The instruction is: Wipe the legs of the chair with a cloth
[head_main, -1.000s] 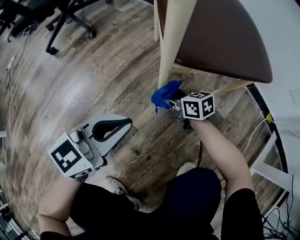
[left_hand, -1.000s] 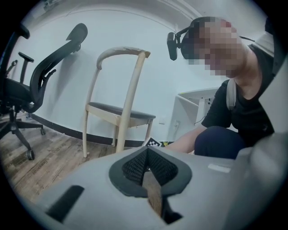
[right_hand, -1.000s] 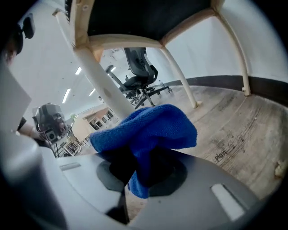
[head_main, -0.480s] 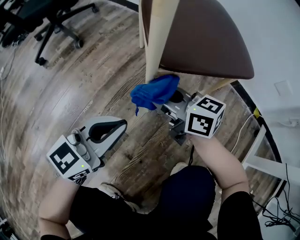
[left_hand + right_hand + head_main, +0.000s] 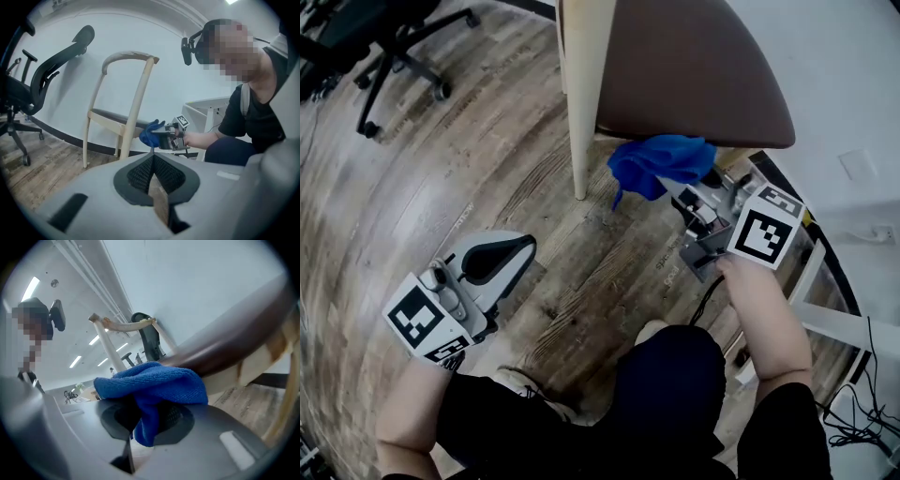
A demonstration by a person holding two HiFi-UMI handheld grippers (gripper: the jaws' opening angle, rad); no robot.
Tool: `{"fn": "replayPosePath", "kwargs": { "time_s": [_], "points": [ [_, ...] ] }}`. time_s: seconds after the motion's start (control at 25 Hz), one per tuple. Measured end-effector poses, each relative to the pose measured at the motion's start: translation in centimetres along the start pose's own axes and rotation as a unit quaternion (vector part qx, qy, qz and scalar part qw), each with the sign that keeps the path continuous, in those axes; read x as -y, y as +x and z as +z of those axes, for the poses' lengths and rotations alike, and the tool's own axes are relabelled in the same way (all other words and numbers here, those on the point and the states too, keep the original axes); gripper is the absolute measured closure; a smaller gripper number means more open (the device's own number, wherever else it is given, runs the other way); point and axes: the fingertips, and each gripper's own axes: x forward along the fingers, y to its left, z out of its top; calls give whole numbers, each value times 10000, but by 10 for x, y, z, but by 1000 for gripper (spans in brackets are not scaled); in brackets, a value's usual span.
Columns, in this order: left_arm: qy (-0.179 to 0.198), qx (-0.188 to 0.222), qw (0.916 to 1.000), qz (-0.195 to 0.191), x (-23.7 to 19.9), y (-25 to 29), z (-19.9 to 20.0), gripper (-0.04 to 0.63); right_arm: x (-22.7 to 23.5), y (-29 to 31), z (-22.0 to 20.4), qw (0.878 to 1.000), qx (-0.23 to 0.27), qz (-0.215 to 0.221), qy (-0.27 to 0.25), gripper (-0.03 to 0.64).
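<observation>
A wooden chair with a brown seat (image 5: 694,66) stands at the top of the head view, its cream front leg (image 5: 579,103) reaching down to the plank floor. My right gripper (image 5: 677,184) is shut on a blue cloth (image 5: 661,164), which it holds just under the seat's front edge, to the right of that leg and apart from it. In the right gripper view the cloth (image 5: 150,385) bunches over the jaws, below the seat (image 5: 225,348). My left gripper (image 5: 511,255) hangs low at the left, shut and empty. From the left gripper (image 5: 152,176), the whole chair (image 5: 126,93) and cloth (image 5: 150,133) are in sight.
A black office chair (image 5: 384,37) on castors stands at the upper left. A white table frame (image 5: 825,309) and cables (image 5: 862,422) lie at the right, by the white wall. The person's legs and shoes fill the bottom of the head view.
The right gripper has carried the cloth up the front leg, then rightward off it to under the seat edge. The left gripper has hardly moved.
</observation>
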Motion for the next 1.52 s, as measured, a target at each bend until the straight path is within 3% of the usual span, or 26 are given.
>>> {"fn": "replayPosePath", "kwargs": {
  "time_s": [0.2, 0.4, 0.48, 1.0, 1.52],
  "points": [
    [-6, 15, 10000, 6, -4, 5, 0, 597, 52, -64, 21, 9954, 130, -936, -176, 551],
    [-40, -76, 10000, -3, -6, 12, -4, 597, 109, -133, 49, 9790, 451, -1976, -199, 551],
    [-48, -98, 9999, -6, -7, 16, -6, 597, 126, -151, 54, 9746, 574, -2163, -44, 551],
    [-97, -252, 9996, 17, -10, 24, -14, 597, 134, -151, 49, 9801, 703, -1855, 5, 551],
    [-183, -481, 9985, 185, -19, 26, -27, 597, 223, -136, -62, 9724, 760, -1859, 1187, 551]
  ]
}}
